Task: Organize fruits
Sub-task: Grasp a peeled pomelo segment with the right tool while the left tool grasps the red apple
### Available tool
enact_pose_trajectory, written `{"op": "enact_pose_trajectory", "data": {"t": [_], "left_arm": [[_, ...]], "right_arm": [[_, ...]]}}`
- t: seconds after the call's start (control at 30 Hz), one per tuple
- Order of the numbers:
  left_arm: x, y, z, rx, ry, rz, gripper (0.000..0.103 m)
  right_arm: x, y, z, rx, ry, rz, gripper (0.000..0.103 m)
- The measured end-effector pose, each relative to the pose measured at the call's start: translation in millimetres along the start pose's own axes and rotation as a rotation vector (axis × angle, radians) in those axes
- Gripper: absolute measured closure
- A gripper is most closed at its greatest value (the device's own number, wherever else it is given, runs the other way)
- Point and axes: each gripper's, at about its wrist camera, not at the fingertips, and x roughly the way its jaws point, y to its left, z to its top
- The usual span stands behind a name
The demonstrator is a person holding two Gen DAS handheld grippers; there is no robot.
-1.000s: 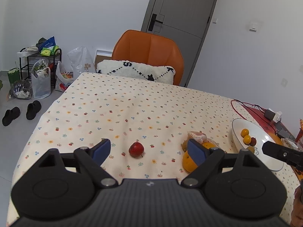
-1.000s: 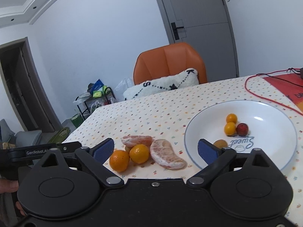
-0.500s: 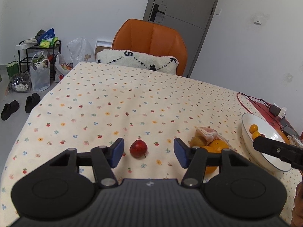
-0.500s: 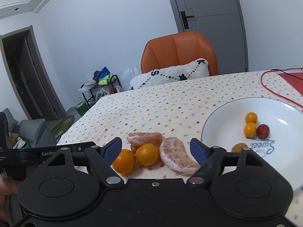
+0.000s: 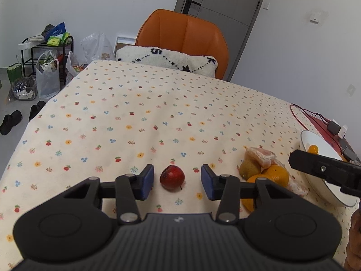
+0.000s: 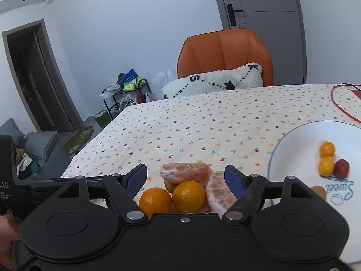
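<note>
- Small red fruit (image 5: pixel 172 177): lies alone on the flowered tablecloth (image 5: pixel 158 113), between the two blue pads of the left gripper (image 5: pixel 177 181). Pads stand apart, neither touching the skin; the claw is released, framing the fruit for a pinch.
- Loose pile at 3 o'clock of the red fruit: two oranges (image 6: pixel 188 195), peeled citrus segments (image 6: pixel 183 172) and a brownish-green fruit (image 5: pixel 248 169), all touching one another, still off the plate.
- Right gripper (image 6: pixel 186 178): released, fingers spread either side of the pile, apparently selecting one piece.
- White plate (image 6: pixel 293 149) at 3 o'clock of the pile: holds two small orange fruits (image 6: pixel 326 158) and a small red one (image 6: pixel 341 168), the likely collection point.
- Judgement: the round fruit may roll if the pads close off-centre.
- Orange chair (image 5: pixel 183 38) with cushion at 12 o'clock, beyond the table.
</note>
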Motion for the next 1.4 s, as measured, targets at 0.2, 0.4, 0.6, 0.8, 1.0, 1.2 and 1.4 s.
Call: {"op": "enact_pose_trajectory", "data": {"t": [0.2, 0.4, 0.6, 0.8, 1.0, 1.2, 1.4], "left_arm": [[1.8, 7.1, 0.6, -0.024, -0.006, -0.031, 0.081], [-3.0, 17.6, 4.4, -0.053, -0.023, -0.031, 0.081], [-7.7, 24.8, 6.7, -0.067, -0.032, -0.048, 0.081], [-8.4, 27.0, 7.3, -0.079, -0.038, -0.061, 0.081], [-15.3, 19.7, 6.2, -0.065, -0.052, -0.062, 0.081], [-21.3, 10.4, 5.5, -0.049, -0.057, -0.065, 0.081], [-30.9, -1.3, 6.9, -0.032, -0.077, -0.063, 0.081]], "right_arm": [[17.4, 8.2, 1.4, -0.032, 0.03, -0.009, 0.03], [32.0, 17.7, 5.0, -0.064, 0.054, -0.016, 0.031], [46.4, 22.8, 6.2, -0.077, 0.082, -0.045, 0.032], [50.2, 25.0, 4.6, -0.099, 0.081, -0.099, 0.051], [39.1, 14.3, 4.9, -0.059, 0.081, -0.049, 0.058], [24.3, 13.7, 5.6, -0.056, 0.048, -0.023, 0.074], [5.2, 7.6, 7.8, -0.04, 0.006, 0.013, 0.09]]}}
